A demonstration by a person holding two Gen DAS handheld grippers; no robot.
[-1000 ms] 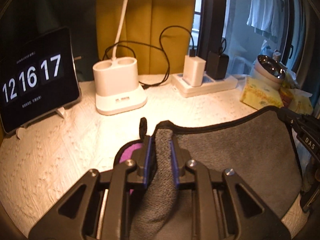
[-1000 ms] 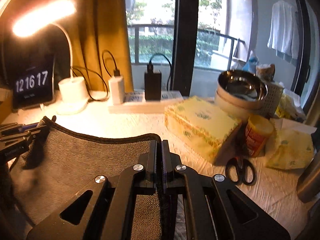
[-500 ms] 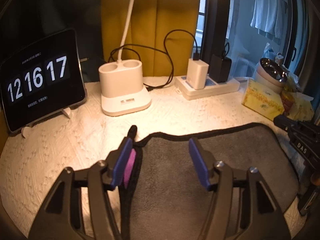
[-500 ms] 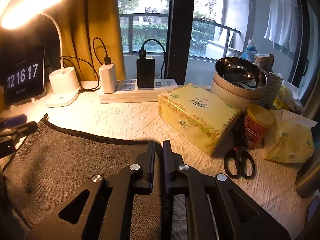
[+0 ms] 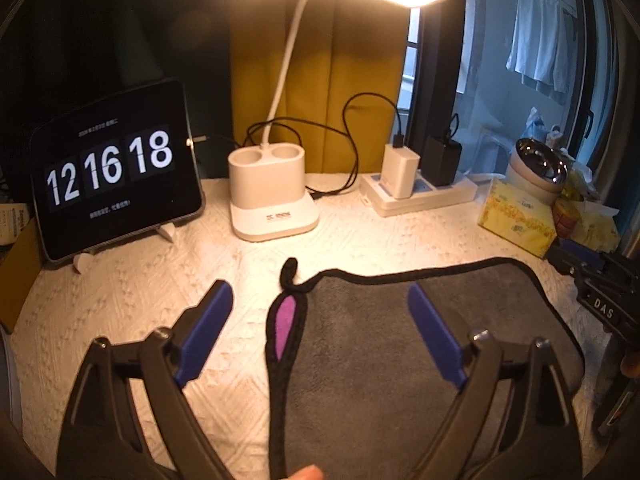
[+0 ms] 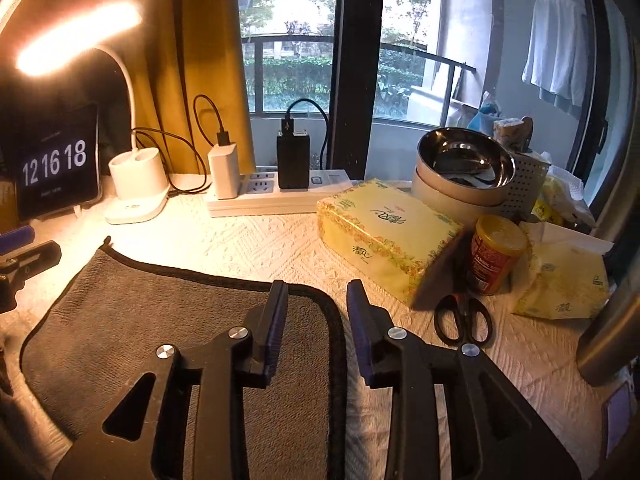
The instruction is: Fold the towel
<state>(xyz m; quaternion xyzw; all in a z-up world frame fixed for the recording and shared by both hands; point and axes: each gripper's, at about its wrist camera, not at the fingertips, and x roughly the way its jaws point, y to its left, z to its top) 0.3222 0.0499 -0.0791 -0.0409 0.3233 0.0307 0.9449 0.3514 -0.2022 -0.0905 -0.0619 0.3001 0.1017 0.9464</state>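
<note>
A grey towel (image 5: 384, 344) with black trim lies flat and folded on the white textured tablecloth; a purple under-layer (image 5: 285, 326) and a black loop show at its left corner. It also shows in the right wrist view (image 6: 168, 320). My left gripper (image 5: 320, 296) is wide open and empty above the towel's left edge. My right gripper (image 6: 317, 294) is open and empty over the towel's right edge. The right gripper's body (image 5: 600, 292) shows at the right of the left wrist view.
At the back stand a tablet clock (image 5: 116, 168), a white desk lamp base (image 5: 272, 196) and a power strip with chargers (image 6: 272, 192). A yellow tissue box (image 6: 384, 236), a red can (image 6: 496, 254), scissors (image 6: 464, 318), a tissue pack (image 6: 560, 280) and steel bowls (image 6: 464, 168) crowd the right.
Both grippers let go of the towel and opened; the left one opened first. The towel dropped flat on the table and both grippers lifted back.
</note>
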